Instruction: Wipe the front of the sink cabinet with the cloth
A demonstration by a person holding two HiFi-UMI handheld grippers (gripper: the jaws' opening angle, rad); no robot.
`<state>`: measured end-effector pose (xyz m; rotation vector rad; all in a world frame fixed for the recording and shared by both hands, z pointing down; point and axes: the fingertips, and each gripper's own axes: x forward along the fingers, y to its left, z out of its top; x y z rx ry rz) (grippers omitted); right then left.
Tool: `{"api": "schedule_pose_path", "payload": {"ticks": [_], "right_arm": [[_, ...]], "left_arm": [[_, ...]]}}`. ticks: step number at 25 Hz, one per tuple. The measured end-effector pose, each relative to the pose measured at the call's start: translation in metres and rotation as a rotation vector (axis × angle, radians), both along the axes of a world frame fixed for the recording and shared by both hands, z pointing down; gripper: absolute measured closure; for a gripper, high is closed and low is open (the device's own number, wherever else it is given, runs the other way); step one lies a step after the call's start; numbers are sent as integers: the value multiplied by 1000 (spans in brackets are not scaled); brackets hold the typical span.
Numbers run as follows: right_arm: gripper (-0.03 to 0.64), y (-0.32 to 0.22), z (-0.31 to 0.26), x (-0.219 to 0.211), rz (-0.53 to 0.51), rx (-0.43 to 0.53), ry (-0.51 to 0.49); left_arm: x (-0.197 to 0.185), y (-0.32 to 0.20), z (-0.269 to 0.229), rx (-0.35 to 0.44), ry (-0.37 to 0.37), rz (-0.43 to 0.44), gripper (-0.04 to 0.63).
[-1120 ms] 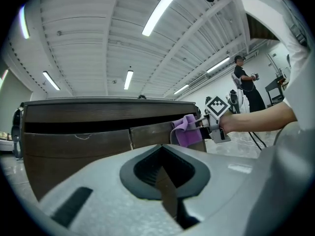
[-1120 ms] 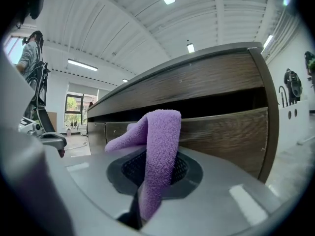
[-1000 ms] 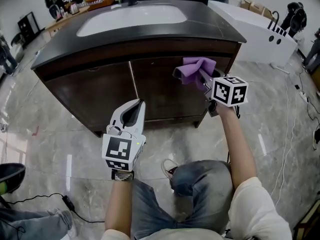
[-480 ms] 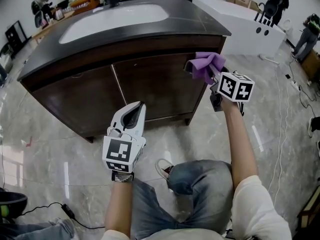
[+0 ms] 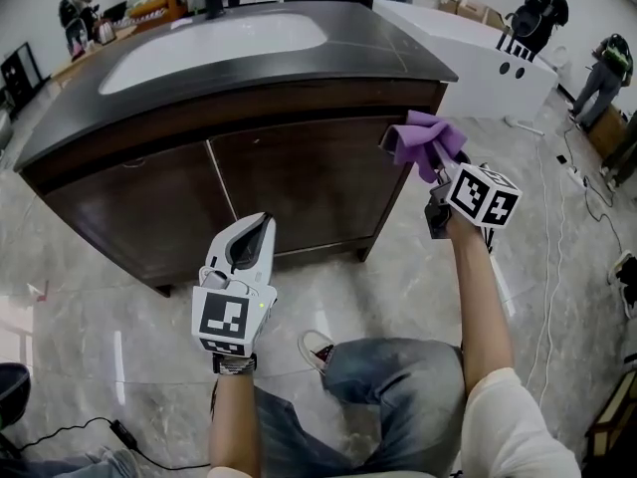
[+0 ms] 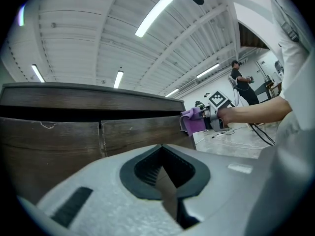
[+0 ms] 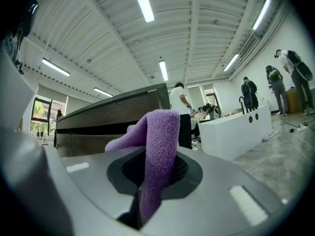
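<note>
The right gripper (image 5: 439, 165) is clamped shut on a purple terry cloth (image 5: 424, 137), and its own view shows only a narrow fold of that cloth (image 7: 158, 146) pinched between the jaws, with the rest bunched loosely above them. The cloth sits at the upper right corner of the dark brown wooden sink cabinet (image 5: 149, 207), on or just beside the top of the right-hand door (image 5: 299, 172) and directly beneath the overhang of the black countertop (image 5: 398, 56); whether it actually presses on the wood cannot be told for certain. The main risk appears to be the thin grip: friction against the wood on a firm stroke could drag the fold out of the jaws and drop the cloth. Because the cloth is so close to the cabinet's outer edge, a stroke that drifts rightward would probably slide off the corner and wipe nothing. An upward move could jam the bunched cloth under the overhang, and too steep an angle could bring the hard jaw tips onto the door and scuff it. The left gripper (image 5: 261, 223) hangs low, well apart from the cabinet front, its jaws (image 6: 162, 173) closed together on nothing.
</note>
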<state>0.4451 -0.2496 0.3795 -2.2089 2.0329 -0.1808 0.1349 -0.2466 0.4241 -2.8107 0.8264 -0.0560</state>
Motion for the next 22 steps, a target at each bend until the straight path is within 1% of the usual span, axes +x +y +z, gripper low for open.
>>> {"api": "schedule_pose_path", "payload": {"ticks": [5, 10, 12, 15, 17, 18, 20, 22], "right_arm": [[569, 3, 2, 1, 12, 6, 2], [569, 15, 15, 5, 45, -8, -17], [569, 17, 26, 7, 63, -39, 12], [569, 16, 46, 4, 71, -106, 95], [571, 12, 60, -5, 26, -139, 119], [569, 9, 67, -14, -23, -143, 109], [571, 5, 74, -37, -147, -123, 57], [571, 0, 74, -61, -248, -91, 25]], "left_arm": [[-10, -1, 2, 10, 2, -10, 592], [-33, -2, 1, 19, 21, -57, 592], [-41, -1, -1, 25, 32, -73, 592], [-52, 3, -4, 33, 53, -84, 592], [-60, 4, -1, 18, 42, -100, 592], [-64, 4, 0, 14, 40, -109, 592], [-72, 4, -1, 9, 41, -121, 592], [-79, 5, -1, 6, 40, -132, 592]]}}
